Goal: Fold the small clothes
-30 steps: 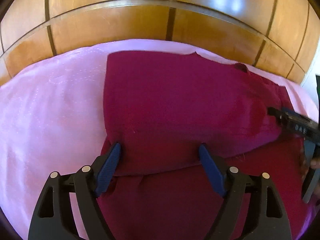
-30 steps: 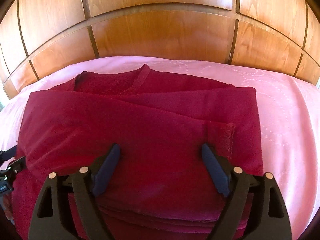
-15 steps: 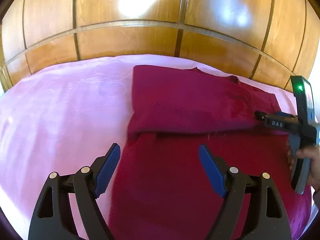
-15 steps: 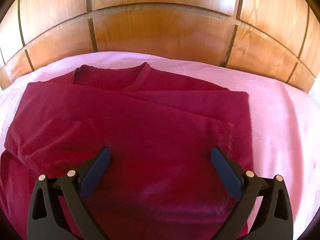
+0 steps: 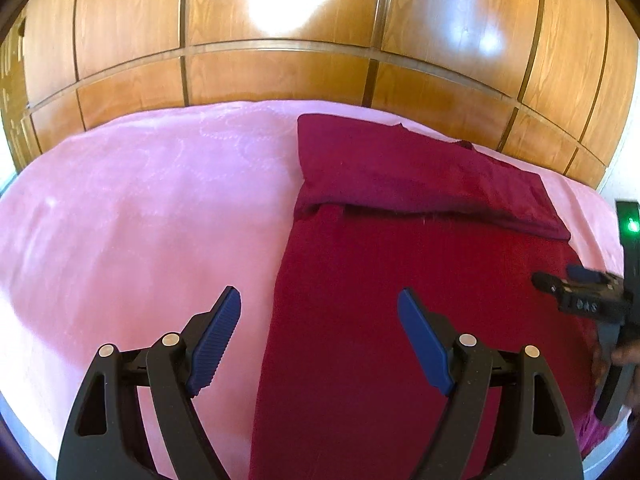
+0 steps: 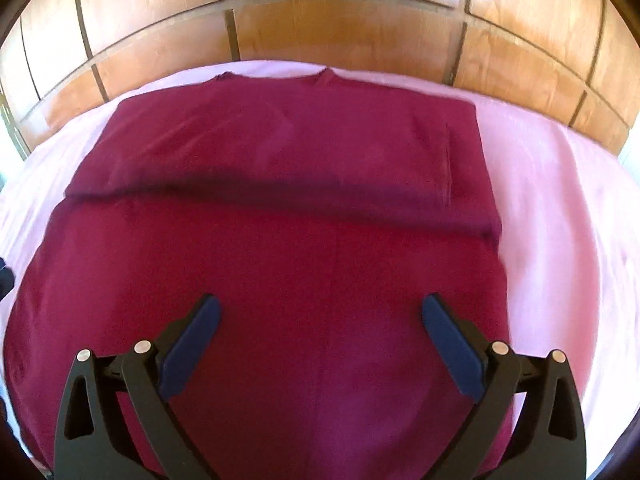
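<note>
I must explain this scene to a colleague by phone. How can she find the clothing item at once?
Look at the pink bedcover before the wooden panel wall. On it lies one dark red garment, its far part doubled over the near part. Nothing else there is red.

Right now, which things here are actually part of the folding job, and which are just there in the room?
Part of the job:
- dark red garment, partly folded
- left gripper, open and empty
- right gripper, open and empty

Just there:
- pink bedspread under the garment
- wooden panelling behind the bed
</note>
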### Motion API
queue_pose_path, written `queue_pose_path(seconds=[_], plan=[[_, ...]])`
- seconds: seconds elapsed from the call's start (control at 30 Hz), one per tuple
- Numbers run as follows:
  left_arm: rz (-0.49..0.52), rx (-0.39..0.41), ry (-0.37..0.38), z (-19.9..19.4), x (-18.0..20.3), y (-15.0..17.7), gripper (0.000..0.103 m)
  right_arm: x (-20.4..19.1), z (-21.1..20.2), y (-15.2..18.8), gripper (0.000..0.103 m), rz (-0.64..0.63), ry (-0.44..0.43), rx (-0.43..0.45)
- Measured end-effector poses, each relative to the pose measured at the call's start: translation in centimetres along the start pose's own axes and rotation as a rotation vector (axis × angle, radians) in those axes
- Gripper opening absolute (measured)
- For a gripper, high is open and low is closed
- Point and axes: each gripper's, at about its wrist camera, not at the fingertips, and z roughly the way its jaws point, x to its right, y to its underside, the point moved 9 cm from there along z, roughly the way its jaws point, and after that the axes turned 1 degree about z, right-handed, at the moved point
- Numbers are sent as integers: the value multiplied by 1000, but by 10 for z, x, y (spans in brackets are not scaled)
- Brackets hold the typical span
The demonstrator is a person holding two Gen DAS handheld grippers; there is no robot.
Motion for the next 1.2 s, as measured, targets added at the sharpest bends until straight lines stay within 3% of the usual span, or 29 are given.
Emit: queue_pose_path(seconds=[0.3, 0.5, 0.67, 0.8, 0.87, 1.03, 1.13, 1.17, 1.2], plan=[[-23, -43, 5, -7, -13, 28, 80, -4, -31, 45, 101, 40, -26, 26], [-38, -88, 24, -15, -22, 54, 80, 5, -56, 57, 101, 59, -49, 22], [-29, -107, 89, -35, -27, 75, 60, 42, -87, 72, 99, 134, -26, 44], [-9, -135, 152, -48, -22, 89, 57, 71, -100, 100, 83, 206, -22, 3], [10, -164, 188, -52, -16, 98, 53, 80, -102, 118, 70, 246, -37, -33], [71, -190, 205, -58, -4, 115, 51, 72, -107, 157, 46, 255, -67, -108], [84, -203, 217, -58, 0, 118, 21, 57, -105, 172, 27, 216, -96, -159], [74, -209, 237, -60, 1, 116, 13, 53, -106, 174, 12, 202, -104, -171], [61, -213, 259, -61, 0, 113, 13, 49, -108, 174, 10, 192, -113, -177]])
